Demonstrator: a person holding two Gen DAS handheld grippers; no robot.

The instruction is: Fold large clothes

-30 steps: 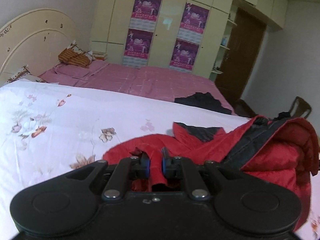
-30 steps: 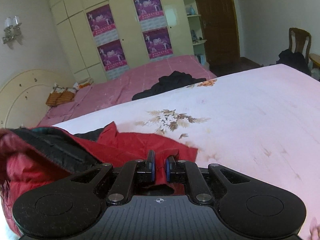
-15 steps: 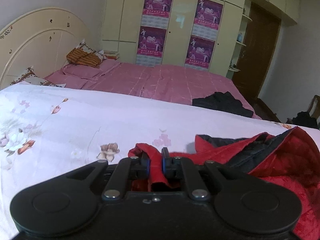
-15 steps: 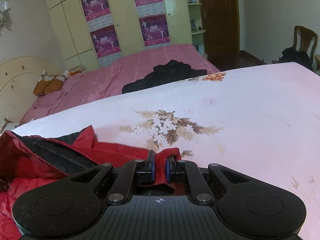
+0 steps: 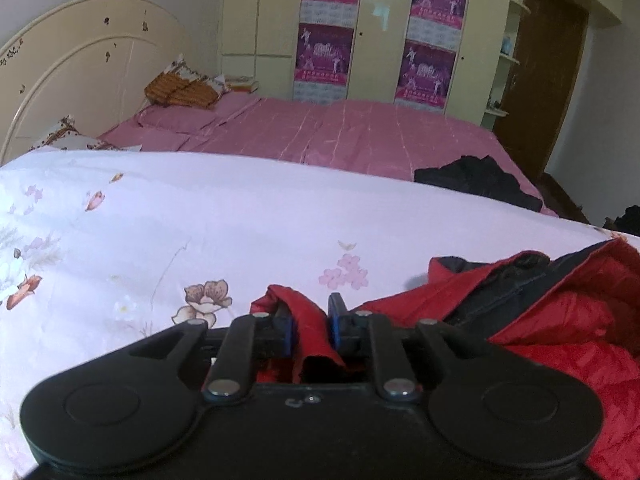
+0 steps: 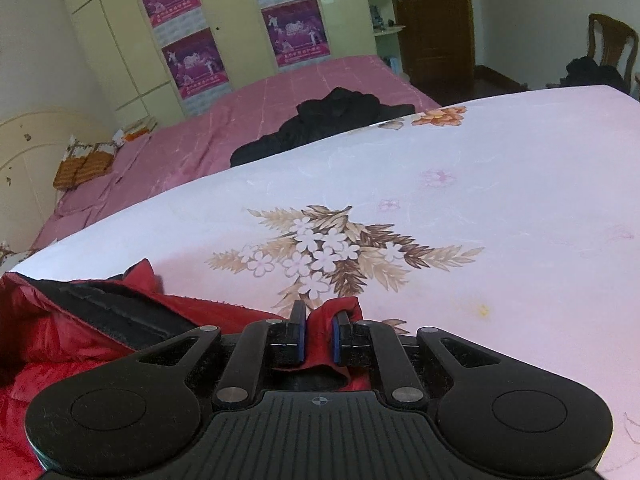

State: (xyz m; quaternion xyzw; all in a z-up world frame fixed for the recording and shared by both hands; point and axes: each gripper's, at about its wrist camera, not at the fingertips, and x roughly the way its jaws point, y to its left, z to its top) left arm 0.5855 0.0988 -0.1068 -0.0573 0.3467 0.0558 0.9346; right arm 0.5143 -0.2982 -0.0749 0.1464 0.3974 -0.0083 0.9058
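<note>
Folding stage: early, by my judgement; the red jacket (image 5: 560,320) lies bunched on the floral bedsheet (image 5: 200,216), no neat fold visible.
Remaining: flattening and all folds, as far as can be seen.
Left gripper (image 5: 310,322): low over the bedsheet, clamped on a red edge of the jacket.
Right gripper (image 6: 320,326): level, close above the bedsheet, jaws pinching another red edge.
Jacket position: on the bedsheet, its bulk between both grippers.
Beyond the bedsheet: pink bed (image 6: 280,104) with dark clothing (image 6: 332,120).
</note>
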